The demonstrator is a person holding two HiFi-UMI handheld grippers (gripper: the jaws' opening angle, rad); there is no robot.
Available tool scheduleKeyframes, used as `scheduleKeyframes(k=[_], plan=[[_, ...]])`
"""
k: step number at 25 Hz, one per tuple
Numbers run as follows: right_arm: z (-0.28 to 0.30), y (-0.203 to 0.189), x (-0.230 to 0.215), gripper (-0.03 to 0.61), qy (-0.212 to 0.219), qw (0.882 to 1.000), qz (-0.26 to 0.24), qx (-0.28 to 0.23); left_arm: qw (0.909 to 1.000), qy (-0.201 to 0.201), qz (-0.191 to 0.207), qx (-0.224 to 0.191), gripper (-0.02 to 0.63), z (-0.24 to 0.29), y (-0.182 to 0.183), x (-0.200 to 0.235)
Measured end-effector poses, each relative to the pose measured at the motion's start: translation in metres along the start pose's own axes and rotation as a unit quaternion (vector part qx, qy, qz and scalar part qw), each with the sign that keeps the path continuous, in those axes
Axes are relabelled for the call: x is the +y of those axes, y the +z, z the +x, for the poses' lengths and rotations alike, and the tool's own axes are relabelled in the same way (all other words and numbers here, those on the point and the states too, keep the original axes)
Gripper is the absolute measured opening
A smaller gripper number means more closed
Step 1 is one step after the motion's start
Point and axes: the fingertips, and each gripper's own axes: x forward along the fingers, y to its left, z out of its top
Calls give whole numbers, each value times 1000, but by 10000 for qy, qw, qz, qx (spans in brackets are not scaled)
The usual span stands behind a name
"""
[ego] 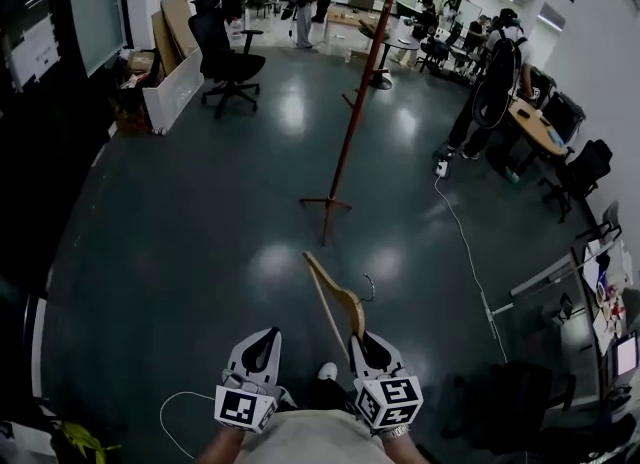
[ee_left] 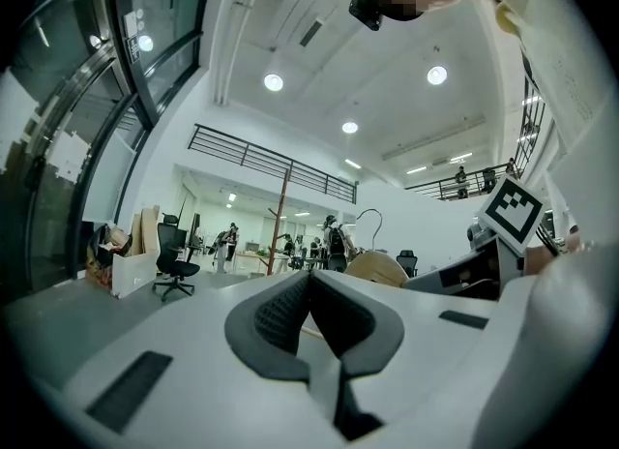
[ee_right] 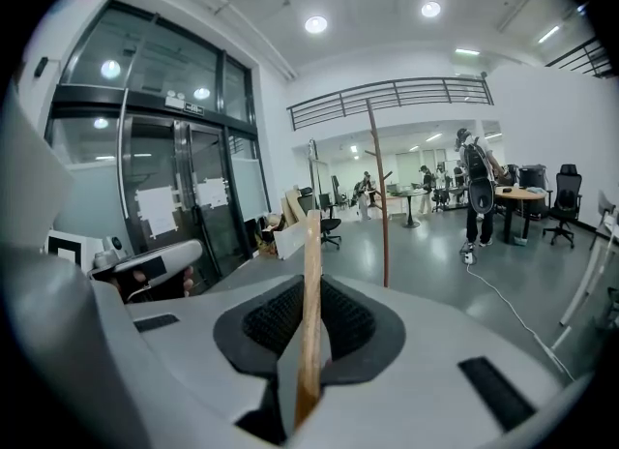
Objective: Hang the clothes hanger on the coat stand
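Observation:
A wooden clothes hanger (ego: 331,298) with a metal hook (ego: 369,285) sticks forward from my right gripper (ego: 364,341), which is shut on its lower arm. In the right gripper view the hanger's arm (ee_right: 310,294) runs upright between the jaws. The coat stand (ego: 356,112), a tall red-brown pole on a spread foot, rises a few steps ahead on the dark floor; the same coat stand (ee_right: 377,195) is in the right gripper view. My left gripper (ego: 256,352) is shut on nothing, held beside the right one. The hanger (ee_left: 379,265) shows at its right.
A black office chair (ego: 225,58) and cardboard boxes (ego: 168,52) stand at the far left. People work at desks (ego: 525,117) at the right and back. A white cable (ego: 464,242) crosses the floor right of the stand. A desk edge (ego: 600,282) is at my right.

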Motion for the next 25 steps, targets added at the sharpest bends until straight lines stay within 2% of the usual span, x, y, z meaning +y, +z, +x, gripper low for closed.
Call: scheduleKeyframes(k=[8, 15, 21, 25], plan=[[47, 17, -6, 69, 95, 10000, -11, 1, 9999, 103, -11, 23, 12, 33, -3, 30], [106, 28, -40, 69, 214, 9994, 98, 242, 9990, 332, -77, 280, 12, 87, -13, 59], [173, 58, -97, 69, 296, 9990, 183, 285, 9991, 285, -49, 316, 12, 186, -16, 76], [226, 92, -142, 69, 354, 9987, 134, 344, 9992, 294, -11, 287, 12, 264, -4, 91]])
